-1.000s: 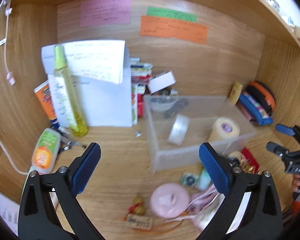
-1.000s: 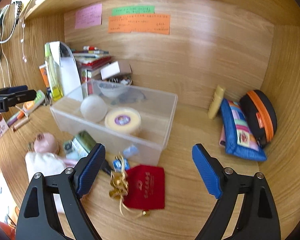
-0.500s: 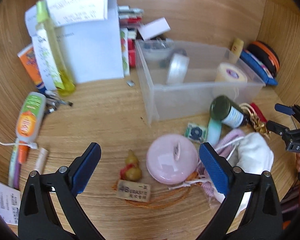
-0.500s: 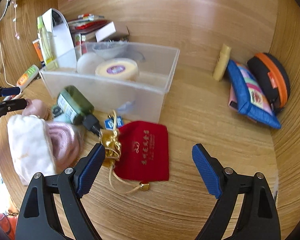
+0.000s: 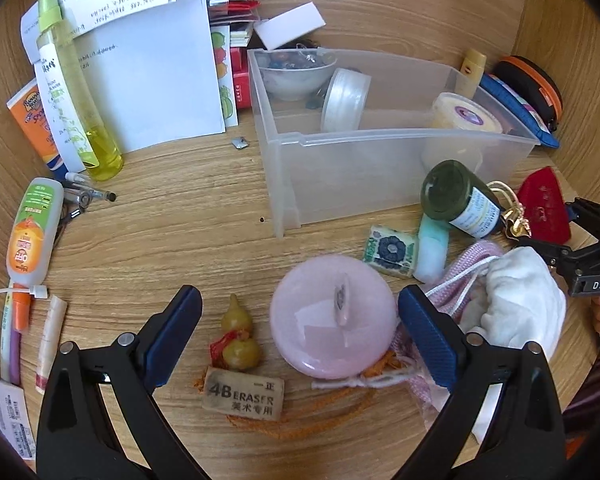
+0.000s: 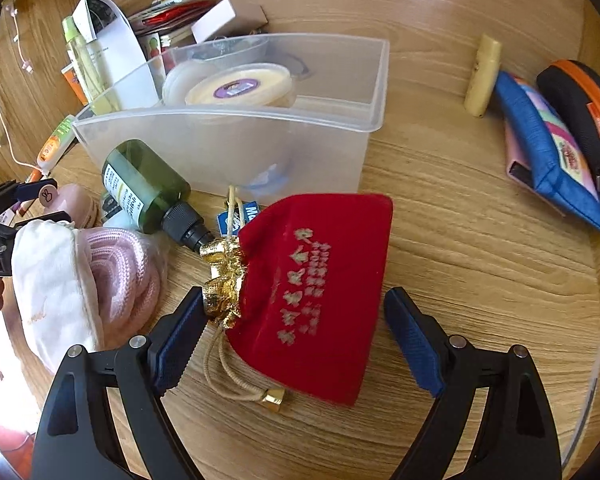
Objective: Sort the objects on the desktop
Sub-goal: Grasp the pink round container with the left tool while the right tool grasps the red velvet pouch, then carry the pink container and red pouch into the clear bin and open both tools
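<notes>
Both my jaws are wide open, left gripper straddling the pink case, right gripper around the red pouch.

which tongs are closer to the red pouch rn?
Right. The right tongs are open and straddle the red pouch, which lies between the fingers. The left tongs are open around the pink round case, off to the pouch's left.

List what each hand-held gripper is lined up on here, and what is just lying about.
In play:
left hand-held gripper, open around pink round case
right hand-held gripper, open around red pouch
clear bin

Lying about:
green bottle
eraser
blue zip pouch
</notes>
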The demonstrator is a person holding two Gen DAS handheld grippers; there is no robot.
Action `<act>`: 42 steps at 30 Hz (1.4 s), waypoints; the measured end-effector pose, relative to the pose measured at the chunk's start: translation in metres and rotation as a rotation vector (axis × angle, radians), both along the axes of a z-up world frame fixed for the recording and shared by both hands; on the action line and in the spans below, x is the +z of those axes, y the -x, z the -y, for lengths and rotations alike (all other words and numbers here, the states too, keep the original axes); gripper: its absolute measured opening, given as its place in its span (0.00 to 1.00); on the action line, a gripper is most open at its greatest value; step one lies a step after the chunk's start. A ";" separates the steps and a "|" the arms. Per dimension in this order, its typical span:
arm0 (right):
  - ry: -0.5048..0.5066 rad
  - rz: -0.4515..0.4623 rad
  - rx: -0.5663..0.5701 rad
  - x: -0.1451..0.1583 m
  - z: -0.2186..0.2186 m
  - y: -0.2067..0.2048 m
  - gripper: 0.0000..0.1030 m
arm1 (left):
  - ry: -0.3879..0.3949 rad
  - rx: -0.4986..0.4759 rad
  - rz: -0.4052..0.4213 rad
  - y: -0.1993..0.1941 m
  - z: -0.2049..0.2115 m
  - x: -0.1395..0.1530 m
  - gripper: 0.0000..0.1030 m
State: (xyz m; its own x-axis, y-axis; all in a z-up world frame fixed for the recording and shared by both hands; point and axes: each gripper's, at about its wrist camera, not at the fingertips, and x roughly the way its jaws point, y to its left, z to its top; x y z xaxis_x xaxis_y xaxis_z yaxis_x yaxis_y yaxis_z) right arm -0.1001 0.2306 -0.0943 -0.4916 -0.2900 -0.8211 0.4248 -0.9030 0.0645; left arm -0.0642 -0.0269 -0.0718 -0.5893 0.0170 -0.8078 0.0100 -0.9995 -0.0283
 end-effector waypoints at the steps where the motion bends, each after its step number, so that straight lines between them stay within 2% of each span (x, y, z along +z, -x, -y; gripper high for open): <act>1: -0.004 0.000 0.005 0.001 0.001 0.001 0.85 | -0.004 0.003 0.004 0.002 0.001 -0.001 0.97; 5: -0.019 -0.024 0.015 0.004 0.003 0.004 0.84 | 0.000 0.008 -0.003 0.005 0.005 -0.004 0.96; 7: -0.025 -0.031 0.018 0.006 0.003 0.006 0.82 | 0.011 0.006 -0.014 0.004 0.005 -0.004 0.93; 8: -0.020 -0.035 0.019 0.006 0.003 0.005 0.76 | 0.016 0.004 -0.017 0.004 0.004 -0.005 0.87; 9: -0.021 -0.038 0.017 0.006 0.003 0.006 0.64 | 0.016 0.000 -0.015 0.004 0.005 -0.005 0.77; 10: -0.023 -0.038 0.016 0.006 0.002 0.005 0.60 | 0.014 -0.001 -0.008 0.005 0.005 -0.006 0.72; 12: -0.026 -0.048 0.013 0.007 0.002 0.006 0.45 | 0.003 -0.005 0.008 0.006 0.006 -0.010 0.61; 14: -0.013 -0.049 0.012 0.008 0.001 0.005 0.31 | 0.004 -0.001 0.003 0.004 0.006 -0.010 0.61; 18: 0.016 -0.053 -0.007 0.011 -0.005 0.004 0.23 | -0.003 0.011 -0.015 0.002 0.007 -0.007 0.61; 33: 0.107 -0.193 -0.068 0.064 -0.028 -0.014 0.20 | -0.060 0.050 -0.177 -0.001 0.018 0.050 0.61; 42: 0.150 -0.309 -0.083 0.103 -0.026 0.003 0.20 | -0.082 0.050 -0.252 0.011 0.020 0.080 0.61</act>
State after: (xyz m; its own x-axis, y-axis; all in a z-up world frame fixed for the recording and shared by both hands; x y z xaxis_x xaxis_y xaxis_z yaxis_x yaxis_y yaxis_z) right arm -0.1033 0.2562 0.0084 -0.7369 -0.3447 -0.5815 0.3705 -0.9255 0.0791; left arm -0.0755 -0.0471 0.0078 -0.7732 0.0423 -0.6328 0.0414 -0.9923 -0.1169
